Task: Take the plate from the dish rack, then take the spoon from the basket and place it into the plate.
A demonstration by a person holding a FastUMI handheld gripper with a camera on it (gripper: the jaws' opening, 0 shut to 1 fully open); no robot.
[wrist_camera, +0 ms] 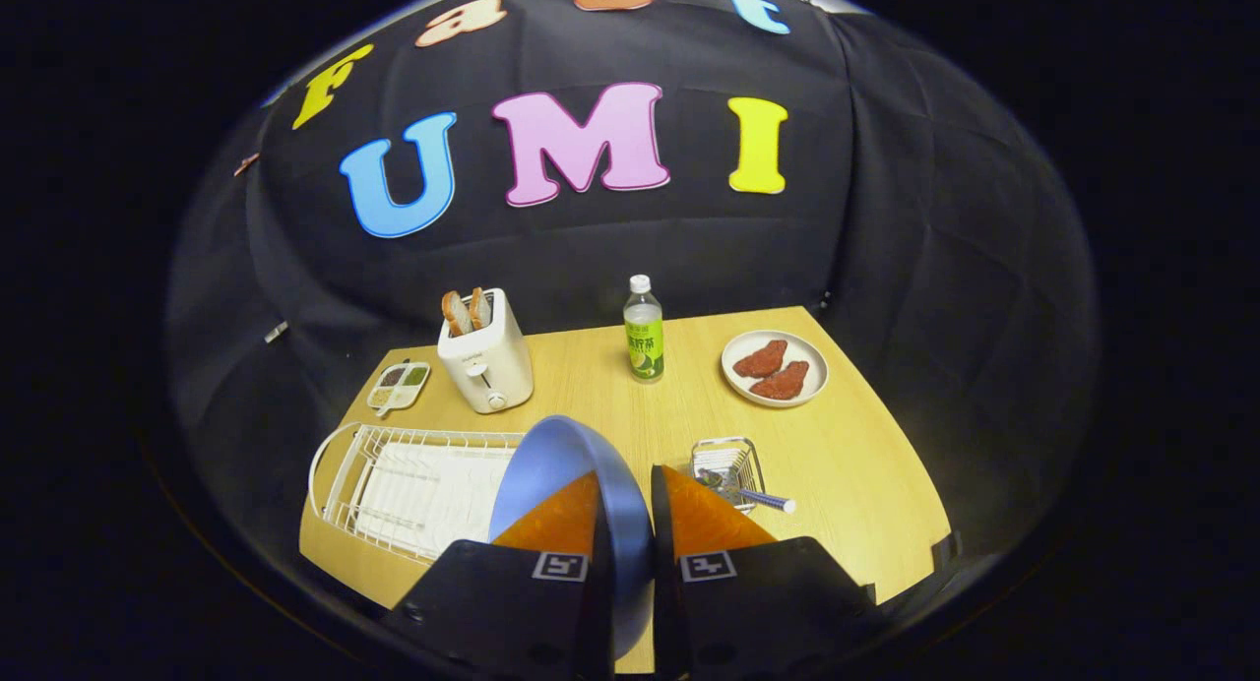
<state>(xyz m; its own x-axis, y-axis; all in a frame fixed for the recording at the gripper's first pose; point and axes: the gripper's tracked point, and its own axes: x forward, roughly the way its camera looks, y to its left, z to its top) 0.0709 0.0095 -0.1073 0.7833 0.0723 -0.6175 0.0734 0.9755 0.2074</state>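
Gripper (626, 524) nearest: both orange fingers (561, 519) clamped on the rim of the blue plate (561, 460), plate held edge-on between them, tilted up and clear of the white wire dish rack (394, 484). Rack sits at the near left corner of the wooden table (847, 455); its slots look empty as far as I can tell.

Progress, my read: plate is out of the rack, so the first part looks done. Not set down yet. Left to do: put the plate flat on the table, let go, fetch the spoon, drop it in the plate.

Spoon (753, 496) lies in the small wire basket (726, 462), just ahead of the right finger, handle sticking out over the basket's rim toward the right edge of the table.

Other stuff: white toaster (487, 366) with two bread slices near the far left corner, small divided tray (398, 386) beside it, green-label bottle (644, 332) at the far edge centre, white dish with two reddish pieces (775, 368) near the far right corner.

Obstructions: bare patch of table between rack and basket looks usable for the plate. Basket is close, so watch the plate's rim against it when lowering.
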